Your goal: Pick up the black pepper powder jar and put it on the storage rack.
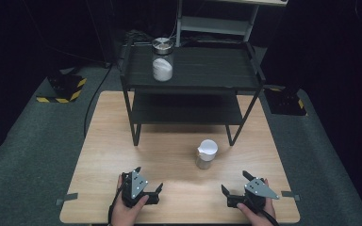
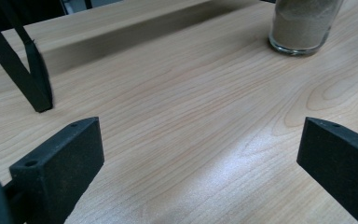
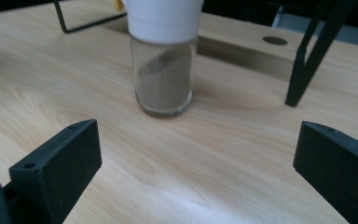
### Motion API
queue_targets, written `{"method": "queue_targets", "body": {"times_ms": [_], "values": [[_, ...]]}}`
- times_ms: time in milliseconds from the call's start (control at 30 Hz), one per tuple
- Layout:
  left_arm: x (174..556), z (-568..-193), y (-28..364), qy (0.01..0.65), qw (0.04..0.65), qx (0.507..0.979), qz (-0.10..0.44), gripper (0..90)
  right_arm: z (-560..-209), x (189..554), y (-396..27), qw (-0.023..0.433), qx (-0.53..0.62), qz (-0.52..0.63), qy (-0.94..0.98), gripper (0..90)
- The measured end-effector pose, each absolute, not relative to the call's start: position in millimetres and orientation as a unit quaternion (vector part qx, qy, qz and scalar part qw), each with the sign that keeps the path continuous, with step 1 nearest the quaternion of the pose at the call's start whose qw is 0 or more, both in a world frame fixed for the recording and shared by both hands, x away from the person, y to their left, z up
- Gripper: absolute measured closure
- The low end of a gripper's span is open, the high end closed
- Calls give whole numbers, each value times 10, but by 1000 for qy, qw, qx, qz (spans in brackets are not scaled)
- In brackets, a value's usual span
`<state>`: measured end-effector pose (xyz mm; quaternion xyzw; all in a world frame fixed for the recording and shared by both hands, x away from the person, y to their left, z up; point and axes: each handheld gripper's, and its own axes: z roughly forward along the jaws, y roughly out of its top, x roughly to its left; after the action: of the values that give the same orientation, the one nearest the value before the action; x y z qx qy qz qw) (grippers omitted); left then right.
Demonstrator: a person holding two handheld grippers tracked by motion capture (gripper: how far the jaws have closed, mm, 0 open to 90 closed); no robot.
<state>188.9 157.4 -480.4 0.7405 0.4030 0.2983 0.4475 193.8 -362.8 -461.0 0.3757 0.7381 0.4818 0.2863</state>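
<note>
Near the middle of the wooden table (image 1: 103, 155), a little toward its right side, stood a small glass jar (image 1: 206, 154) with a white lid, part-filled with a brownish powder that sloped to one side in the right gripper view (image 3: 164, 84). It sat upright on the bare wood, just in front of the black metal shelf rack (image 1: 193, 75) and beside that rack's near right leg.

Nearer the front edge, the right gripper (image 1: 238, 184) rested low over the table, held in a hand whose forearm came in from the near side; its jaws were spread wide with nothing between them, pointing roughly toward the jar. At the left, well apart from it, the left gripper (image 1: 148, 180) was held the same way, hand wrapped around its body, jaws also wide apart and holding nothing, angled toward the far right.

On the rack's top shelf, at its far left, stood a larger jar (image 1: 162, 60) with a metal lid and white contents.
</note>
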Motion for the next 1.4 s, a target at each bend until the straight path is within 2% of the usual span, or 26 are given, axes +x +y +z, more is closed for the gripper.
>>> {"method": "queue_targets", "body": {"times_ms": [667,1133,1400], "values": [[1892,-4807,1576,401,449,741,298,6,-4580,2312,-3244,275,372,504,729,5],[1907,-4806,1595,401,452,741,294,7,-4704,2528,-3053,276,380,509,721,7],[1904,-4810,1598,399,453,741,294,6,-4811,2612,-2979,288,387,517,707,93]]}}
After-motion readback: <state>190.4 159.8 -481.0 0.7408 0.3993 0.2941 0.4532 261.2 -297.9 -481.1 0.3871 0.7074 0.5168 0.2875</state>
